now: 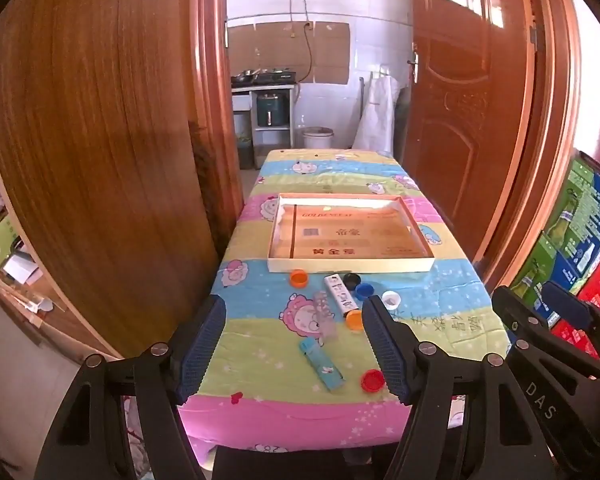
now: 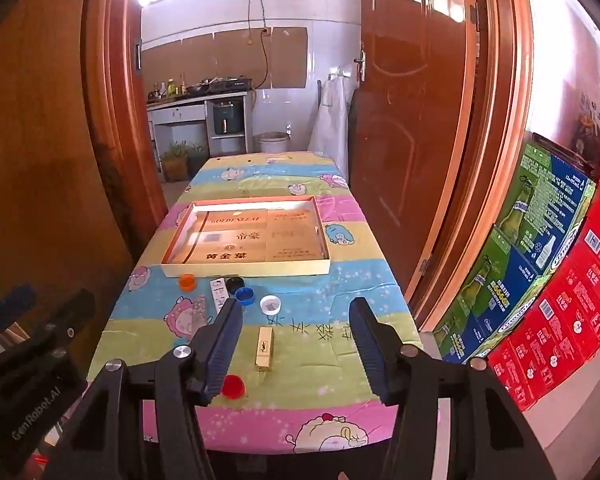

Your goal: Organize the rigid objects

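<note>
A small gold box [image 2: 265, 347], rectangular and glossy, lies on the cartoon-print tablecloth [image 2: 324, 344] directly ahead of my right gripper [image 2: 296, 344], its long axis pointing away from me, in line between the parted, empty jaws. My left gripper [image 1: 294, 344], also spread wide and empty, is farther off. Round plastic bottle caps and the shallow cardboard tray [image 2: 244, 269] lie beyond.

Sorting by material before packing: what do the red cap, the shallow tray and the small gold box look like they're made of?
Red cap: likely plastic, smooth with a uniform glossy colour. Shallow tray: looks like cardboard, thin pale walls and a printed floor with a sheen. Gold box: probably card or plastic with a metallic gold finish; the look leaves it open.
</note>
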Demonstrator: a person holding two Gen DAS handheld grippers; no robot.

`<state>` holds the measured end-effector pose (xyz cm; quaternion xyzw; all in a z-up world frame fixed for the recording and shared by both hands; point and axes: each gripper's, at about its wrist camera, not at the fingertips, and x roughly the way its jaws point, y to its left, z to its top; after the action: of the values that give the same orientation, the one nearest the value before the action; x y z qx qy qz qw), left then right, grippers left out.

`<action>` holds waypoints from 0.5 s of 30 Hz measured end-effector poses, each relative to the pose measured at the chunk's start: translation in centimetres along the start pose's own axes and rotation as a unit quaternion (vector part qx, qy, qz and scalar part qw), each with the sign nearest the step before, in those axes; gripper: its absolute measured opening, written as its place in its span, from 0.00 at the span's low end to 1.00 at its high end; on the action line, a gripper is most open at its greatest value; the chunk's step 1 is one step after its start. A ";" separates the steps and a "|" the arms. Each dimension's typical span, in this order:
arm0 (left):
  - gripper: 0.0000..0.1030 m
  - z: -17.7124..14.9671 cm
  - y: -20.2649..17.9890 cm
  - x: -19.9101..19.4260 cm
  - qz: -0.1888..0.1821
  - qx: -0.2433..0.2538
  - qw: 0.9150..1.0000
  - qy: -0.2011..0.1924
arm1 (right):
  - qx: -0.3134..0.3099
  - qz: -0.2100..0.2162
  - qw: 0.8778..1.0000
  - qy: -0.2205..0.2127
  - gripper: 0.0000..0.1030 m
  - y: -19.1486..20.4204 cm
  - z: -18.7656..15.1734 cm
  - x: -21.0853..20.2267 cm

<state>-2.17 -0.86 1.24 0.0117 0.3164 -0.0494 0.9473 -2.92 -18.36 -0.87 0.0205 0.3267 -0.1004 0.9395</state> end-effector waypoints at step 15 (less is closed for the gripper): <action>0.70 0.0 -0.1 -0.6 -0.005 0.000 1.000 -0.009 | -0.001 0.000 1.000 -0.004 0.54 0.5 0.4 -0.4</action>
<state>-2.65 -0.92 1.60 0.0099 0.3083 -0.0548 0.9497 -2.88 -17.85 -0.37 0.0195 0.3235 -0.0998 0.9408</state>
